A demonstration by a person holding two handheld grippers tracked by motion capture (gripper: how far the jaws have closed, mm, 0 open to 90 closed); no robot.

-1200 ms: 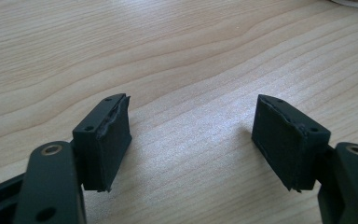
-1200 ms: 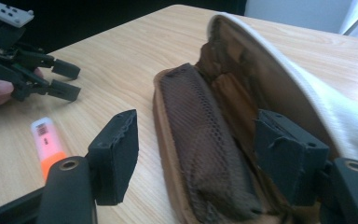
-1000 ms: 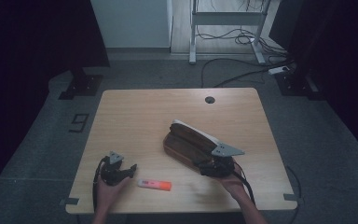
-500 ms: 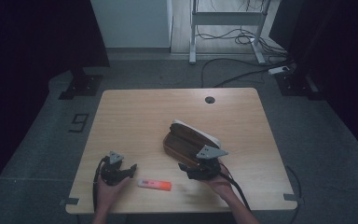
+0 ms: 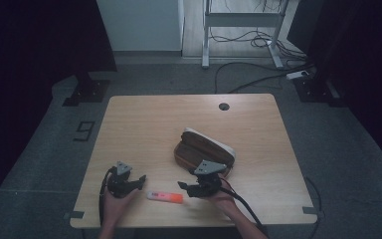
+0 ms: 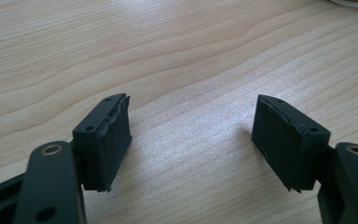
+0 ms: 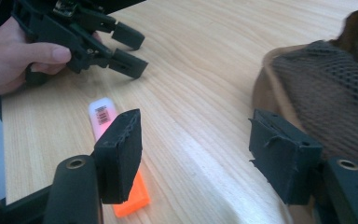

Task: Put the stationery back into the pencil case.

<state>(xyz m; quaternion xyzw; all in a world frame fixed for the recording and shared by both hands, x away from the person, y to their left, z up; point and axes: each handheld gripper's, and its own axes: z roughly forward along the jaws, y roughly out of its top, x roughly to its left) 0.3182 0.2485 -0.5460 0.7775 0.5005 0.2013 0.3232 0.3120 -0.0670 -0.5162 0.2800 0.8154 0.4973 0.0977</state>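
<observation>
Near the front edge of the table [image 5: 144, 114], our right gripper [image 5: 191, 187] has swung left off the pencil case [image 5: 206, 149] over the last sec and come down low, so its jaws now point at the orange highlighter [image 5: 165, 196]. In the right gripper view that highlighter [image 7: 114, 154] lies flat just beyond the left jaw, partly hidden behind it, white label end away from us. The jaws stand wide apart w/ nothing between them; they've barely narrowed. We read that as the approach to a pick-up: grasp not yet made, pen still resting on the wood, approx midway between both tools.

Our left gripper [image 5: 134, 183] hasn't budged; it sits at the front-left, held in the left hand [image 7: 14, 56], jaws parted over bare tabletop, gripping nothing.

The case, brown w/ a pale edge, lies open right of centre, mesh lining [image 7: 335, 93] showing close beside the right jaw.

Count: 1 highlighter, 1 pencil case, 2 grippers, 1 cable hole [image 5: 224, 106] at the far edge.
</observation>
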